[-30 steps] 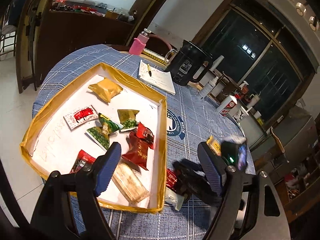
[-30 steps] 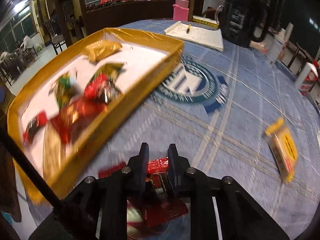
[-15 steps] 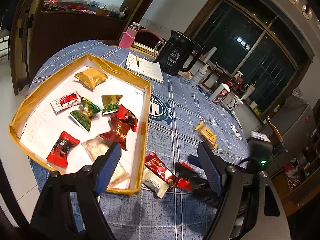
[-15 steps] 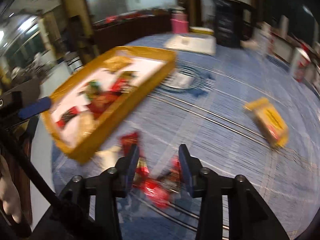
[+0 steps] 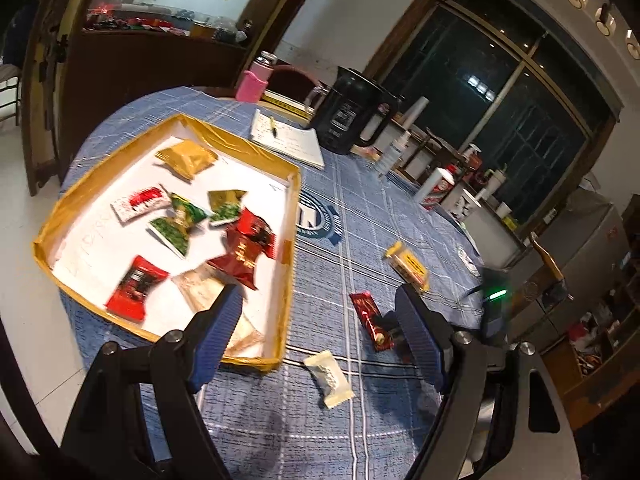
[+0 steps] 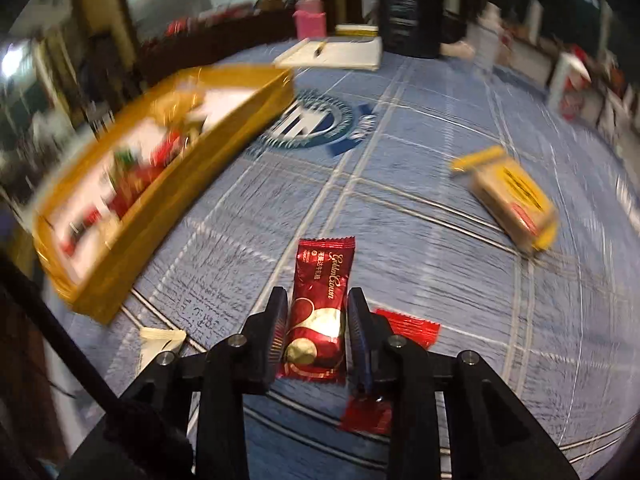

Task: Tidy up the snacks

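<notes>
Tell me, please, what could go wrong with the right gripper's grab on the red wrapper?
The right gripper straddles the red wrapper's rear end, so the long front may droop or slip out when lifted. A second red packet lies touching the right finger and could get dragged along. The tray wall stands high; a low carry could catch it.

Your left tongs (image 5: 316,328) hang open just beside the gold tray (image 5: 289,264); right of that tray, a white packet (image 5: 329,377) and red packet (image 5: 370,320) lie on the surface (image 5: 360,216).
</notes>
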Motion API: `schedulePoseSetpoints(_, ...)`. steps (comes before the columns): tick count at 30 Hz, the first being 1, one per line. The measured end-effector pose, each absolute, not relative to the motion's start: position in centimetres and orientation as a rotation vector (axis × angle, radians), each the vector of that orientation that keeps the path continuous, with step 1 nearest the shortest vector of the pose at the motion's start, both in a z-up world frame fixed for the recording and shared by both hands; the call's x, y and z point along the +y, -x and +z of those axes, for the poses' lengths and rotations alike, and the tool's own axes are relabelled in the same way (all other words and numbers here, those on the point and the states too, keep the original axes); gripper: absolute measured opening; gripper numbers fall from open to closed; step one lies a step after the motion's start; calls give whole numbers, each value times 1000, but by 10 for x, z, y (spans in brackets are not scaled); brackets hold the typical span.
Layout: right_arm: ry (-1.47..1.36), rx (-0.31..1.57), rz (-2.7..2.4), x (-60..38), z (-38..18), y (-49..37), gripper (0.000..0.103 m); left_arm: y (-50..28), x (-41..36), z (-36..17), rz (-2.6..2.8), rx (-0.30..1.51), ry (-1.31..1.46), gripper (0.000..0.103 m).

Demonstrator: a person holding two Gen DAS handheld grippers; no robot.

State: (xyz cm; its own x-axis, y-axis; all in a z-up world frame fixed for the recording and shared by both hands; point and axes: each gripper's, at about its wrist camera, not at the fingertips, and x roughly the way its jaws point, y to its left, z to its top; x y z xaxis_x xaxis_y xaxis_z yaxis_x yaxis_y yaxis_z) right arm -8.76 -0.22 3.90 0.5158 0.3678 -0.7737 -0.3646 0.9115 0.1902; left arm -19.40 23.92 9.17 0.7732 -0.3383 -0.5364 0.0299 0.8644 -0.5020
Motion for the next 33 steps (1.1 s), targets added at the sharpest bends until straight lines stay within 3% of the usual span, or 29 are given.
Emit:
schedulePoseSetpoints(1,-53,898,430,-19,48,91,46,194,238,91,-215,664,492,79)
schedulePoseSetpoints(3,-99,844,361,-47,60,97,56,193,236,90,-221,666,488,79)
schedulePoseSetpoints(8,-61,912,323,-50,41,100,56,185,215,80,-272,711,459,79)
schedulePoseSetpoints(14,30,948,250,-36,21,101,45,181,184,71,-321,780,398,79)
schedulePoseSetpoints(16,60,951,233,-36,15,103,30,177,174,70,-332,798,377,79)
schedulePoseSetpoints(18,84,930,217,-38,14,107,25,171,162,68,-344,821,345,79)
schedulePoseSetpoints(33,-60,899,260,-87,25,121,25,85,75,30,-267,1000,77,80)
